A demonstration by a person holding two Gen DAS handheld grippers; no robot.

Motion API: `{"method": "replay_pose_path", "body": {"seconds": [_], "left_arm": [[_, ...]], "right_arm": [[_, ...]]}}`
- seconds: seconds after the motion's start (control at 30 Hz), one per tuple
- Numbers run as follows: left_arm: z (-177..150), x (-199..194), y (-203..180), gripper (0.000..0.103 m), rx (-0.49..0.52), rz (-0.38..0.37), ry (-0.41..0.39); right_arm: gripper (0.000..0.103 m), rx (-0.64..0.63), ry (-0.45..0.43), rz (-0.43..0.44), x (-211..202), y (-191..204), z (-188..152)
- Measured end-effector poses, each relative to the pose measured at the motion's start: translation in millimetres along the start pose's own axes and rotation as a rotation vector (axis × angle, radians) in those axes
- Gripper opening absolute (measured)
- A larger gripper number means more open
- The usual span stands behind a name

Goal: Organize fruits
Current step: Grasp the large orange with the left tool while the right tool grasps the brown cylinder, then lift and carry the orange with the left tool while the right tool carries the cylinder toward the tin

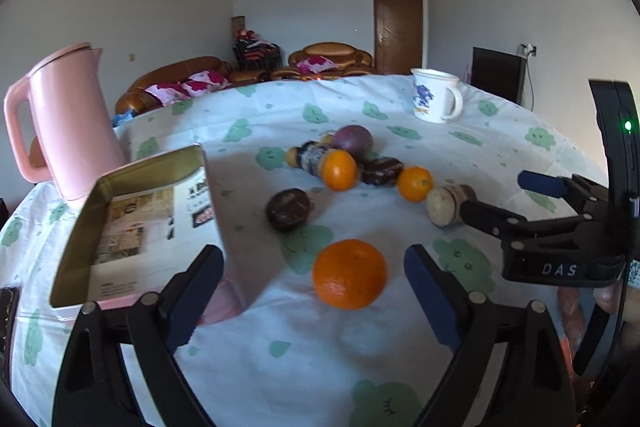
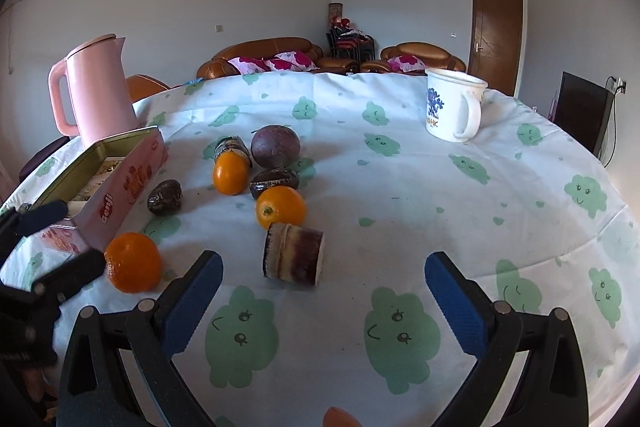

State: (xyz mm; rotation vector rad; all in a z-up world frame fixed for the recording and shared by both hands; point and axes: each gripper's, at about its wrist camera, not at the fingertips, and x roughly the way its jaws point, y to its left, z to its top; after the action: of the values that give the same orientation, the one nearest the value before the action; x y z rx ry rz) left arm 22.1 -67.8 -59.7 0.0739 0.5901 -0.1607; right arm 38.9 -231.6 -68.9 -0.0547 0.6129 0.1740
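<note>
Left wrist view: a round, bright orange fruit with a dimpled skin (image 1: 349, 273) lies on the surface, which is covered by a white cloth printed with green cloud faces (image 1: 360, 99). The left claw (image 1: 314, 281) stands wide apart with nothing gripped; the orange lies between its blue-padded fingers (image 1: 430, 291), nearer the right one, touching neither. Just left of the claw stands an open rectangular pink tin with a gold inside (image 1: 132, 223). Farther off lie two smaller oranges, a dark purple round fruit (image 1: 353, 140) and several dark brown pieces. The right claw (image 1: 512, 199) shows at the right edge, beside a short cut cane section with a pale end (image 1: 446, 205).

Right wrist view: the cut cane section (image 2: 294, 253), purple-brown with a pale ring, lies on its side just ahead of the right claw (image 2: 324, 281), left of centre between the fingers. This claw is wide open too, holding nothing. The big orange (image 2: 133, 261) sits left, between the left claw's black fingers (image 2: 76, 273), beside the tin (image 2: 120, 187).
</note>
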Motion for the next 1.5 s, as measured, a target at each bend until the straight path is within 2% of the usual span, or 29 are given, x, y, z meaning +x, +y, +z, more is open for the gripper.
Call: {"method": "replay_pose_path", "body": {"seconds": [0.07, 0.17, 0.3, 0.33, 0.4, 0.47, 0.63, 0.7, 0.73, 0.8, 1.07, 1.5], "left_arm": [[1, 5, -4, 0.084, 0.001, -0.022, 0.015], [3, 14, -11, 0.075, 0.013, -0.043, 0.039], [5, 20, -14, 0.072, 0.016, -0.069, 0.078], [5, 22, -14, 0.069, 0.015, -0.075, 0.086], [5, 25, -15, 0.064, 0.021, -0.085, 0.105], [5, 29, -15, 0.060, 0.029, -0.097, 0.127], [5, 38, -16, 0.059, 0.028, -0.105, 0.172], [5, 41, -15, 0.059, 0.019, -0.115, 0.187], [5, 42, -15, 0.055, 0.016, -0.122, 0.193], [4, 43, -13, 0.050, 0.007, -0.126, 0.201], [4, 40, -6, 0.049, -0.033, -0.171, 0.181], [5, 28, -1, 0.049, -0.058, -0.174, 0.107]], "right_arm": [[0.098, 0.001, 0.000, 0.016, 1, 1, 1], [0.082, -0.010, 0.026, 0.036, 8, 5, 2], [0.076, -0.007, 0.056, 0.046, 17, 6, 6], [0.073, -0.008, 0.061, 0.046, 18, 6, 7], [0.061, -0.007, 0.086, 0.053, 24, 6, 7], [0.057, -0.004, 0.099, 0.058, 26, 5, 7], [0.049, -0.001, 0.137, 0.088, 31, 4, 6], [0.040, 0.000, 0.146, 0.101, 32, 4, 5], [0.038, -0.002, 0.146, 0.109, 32, 4, 5], [0.038, -0.005, 0.144, 0.111, 31, 4, 5], [0.037, -0.028, 0.115, 0.117, 27, 8, 4], [0.037, -0.058, 0.064, 0.130, 19, 12, 4]]}}
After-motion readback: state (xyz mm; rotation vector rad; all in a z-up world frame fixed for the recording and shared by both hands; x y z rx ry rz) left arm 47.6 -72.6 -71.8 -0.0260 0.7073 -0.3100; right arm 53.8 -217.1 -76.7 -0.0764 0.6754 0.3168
